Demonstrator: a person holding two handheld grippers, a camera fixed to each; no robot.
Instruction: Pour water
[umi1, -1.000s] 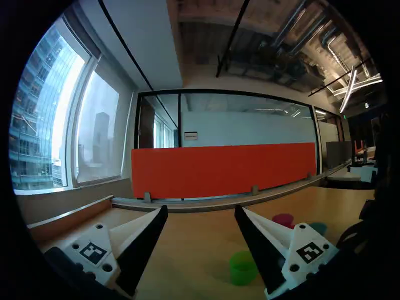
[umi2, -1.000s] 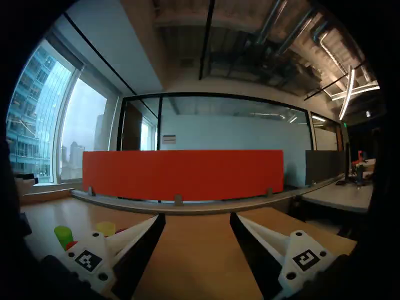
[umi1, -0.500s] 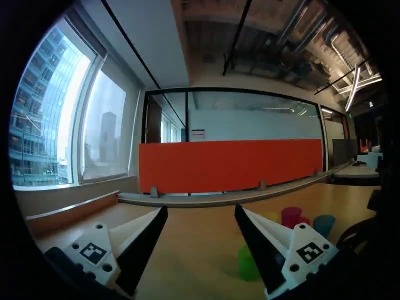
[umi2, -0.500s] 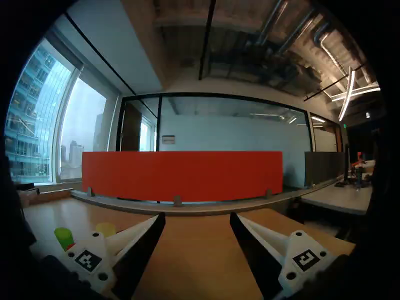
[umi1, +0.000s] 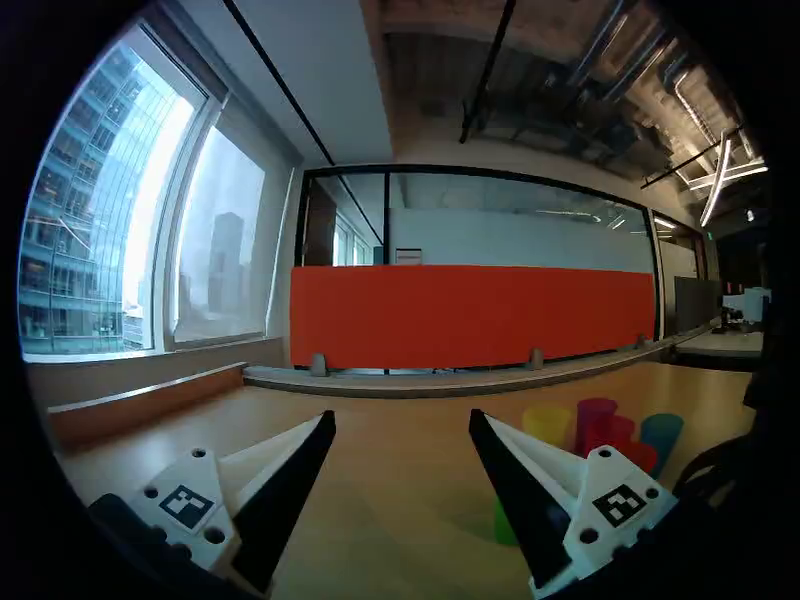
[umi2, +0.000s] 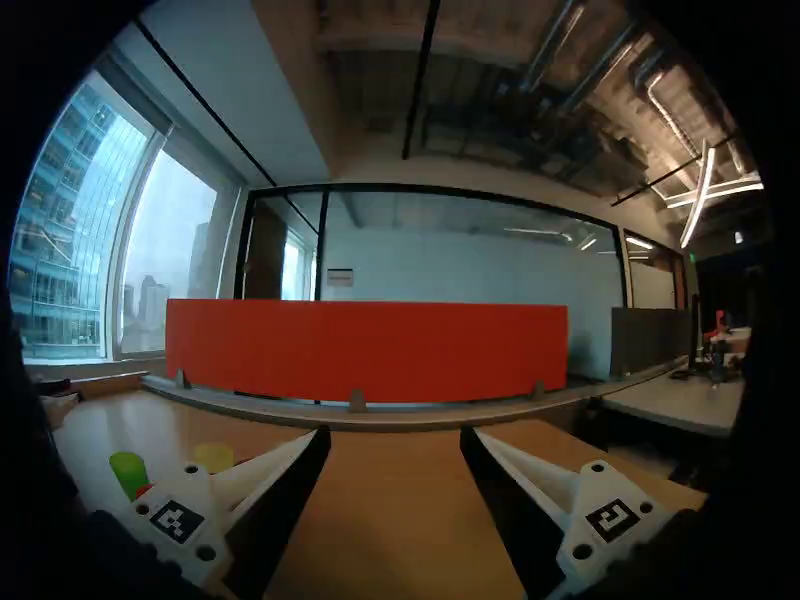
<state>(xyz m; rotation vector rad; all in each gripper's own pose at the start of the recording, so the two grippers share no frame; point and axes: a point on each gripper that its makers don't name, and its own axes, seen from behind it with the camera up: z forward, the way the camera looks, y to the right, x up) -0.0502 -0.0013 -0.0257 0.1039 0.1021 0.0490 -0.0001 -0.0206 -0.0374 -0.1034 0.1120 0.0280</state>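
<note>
Coloured plastic cups (umi1: 596, 422), upright, clustered

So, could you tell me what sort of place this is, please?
Most likely a high-rise office: a wooden desk with an orange divider screen, a glass-walled room behind it, and tall windows facing towers.

Open-plan office: wooden desk (umi1: 400, 440) with orange divider panel (umi1: 470, 315), glass-walled room (umi2: 440, 250) behind, high-rise windows (umi1: 100, 230) at left.
</note>
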